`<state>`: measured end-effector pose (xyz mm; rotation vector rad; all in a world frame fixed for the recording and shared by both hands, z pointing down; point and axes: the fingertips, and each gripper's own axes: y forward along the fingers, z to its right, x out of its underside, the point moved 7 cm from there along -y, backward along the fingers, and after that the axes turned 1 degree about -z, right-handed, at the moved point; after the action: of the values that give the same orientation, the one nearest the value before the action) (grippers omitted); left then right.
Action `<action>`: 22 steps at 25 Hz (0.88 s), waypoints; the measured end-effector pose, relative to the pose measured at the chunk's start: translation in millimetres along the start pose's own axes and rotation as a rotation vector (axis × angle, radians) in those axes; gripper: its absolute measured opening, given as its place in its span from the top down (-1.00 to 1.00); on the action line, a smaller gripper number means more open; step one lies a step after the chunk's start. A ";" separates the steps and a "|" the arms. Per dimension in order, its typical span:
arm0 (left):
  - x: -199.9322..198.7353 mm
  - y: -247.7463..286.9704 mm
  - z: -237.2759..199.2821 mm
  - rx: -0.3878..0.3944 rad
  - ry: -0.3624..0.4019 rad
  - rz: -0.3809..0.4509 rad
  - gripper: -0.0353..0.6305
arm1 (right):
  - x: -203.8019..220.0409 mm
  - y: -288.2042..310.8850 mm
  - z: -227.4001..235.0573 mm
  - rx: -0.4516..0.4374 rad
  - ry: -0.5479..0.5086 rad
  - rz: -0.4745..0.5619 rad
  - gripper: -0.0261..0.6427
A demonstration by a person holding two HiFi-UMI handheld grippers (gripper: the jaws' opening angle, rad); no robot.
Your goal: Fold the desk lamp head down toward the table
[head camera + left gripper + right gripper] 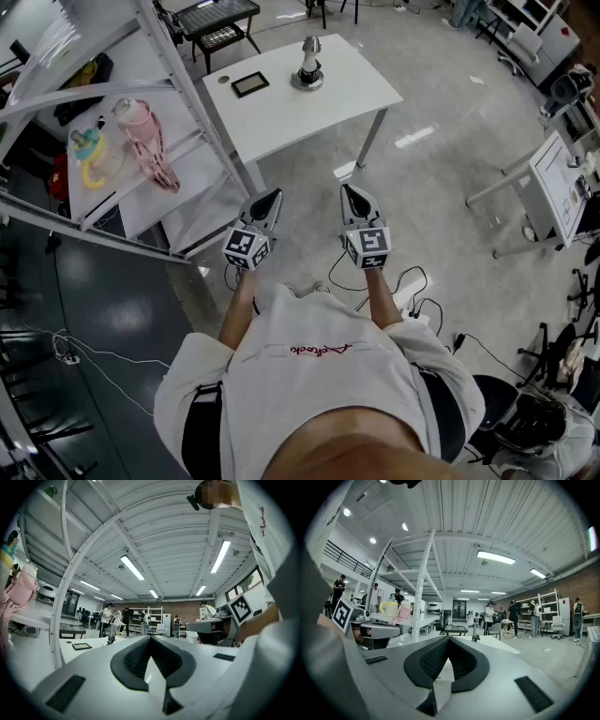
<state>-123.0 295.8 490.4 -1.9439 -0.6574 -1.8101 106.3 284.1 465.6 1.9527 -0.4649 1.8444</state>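
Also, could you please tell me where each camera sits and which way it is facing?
Head view: on the person's head, looking steeply down at white table and desk lamp; torso, forearms, left gripper, right gripper show.
Left gripper view: on that gripper, level along its shut jaws toward the lamp; shirt at right.
Right gripper view: likewise, level toward the lamp; the left gripper's cube at left.
Shared: all three show the lamp.

The table (pixel 281 108) had a smooth matt white top, and the desk lamp (pixel 307 67) looked like shiny metal. The grey floor (pixel 441 187) was glossy; the left gripper (pixel 274 194) and right gripper (pixel 348 189) had matt white plastic shells
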 end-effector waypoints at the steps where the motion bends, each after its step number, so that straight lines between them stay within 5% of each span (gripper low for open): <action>1: 0.2 1.5 0.7 0.001 -0.001 0.001 0.82 | -0.1 0.1 1.7 0.000 0.000 0.001 0.85; 22: 3.1 25.8 19.1 -0.034 0.023 -0.016 0.82 | 4.1 0.5 30.7 -0.047 -0.019 0.016 0.85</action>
<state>-92.3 286.3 492.7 -1.9416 -0.6404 -1.8628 132.6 268.2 468.5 1.9433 -0.5265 1.8098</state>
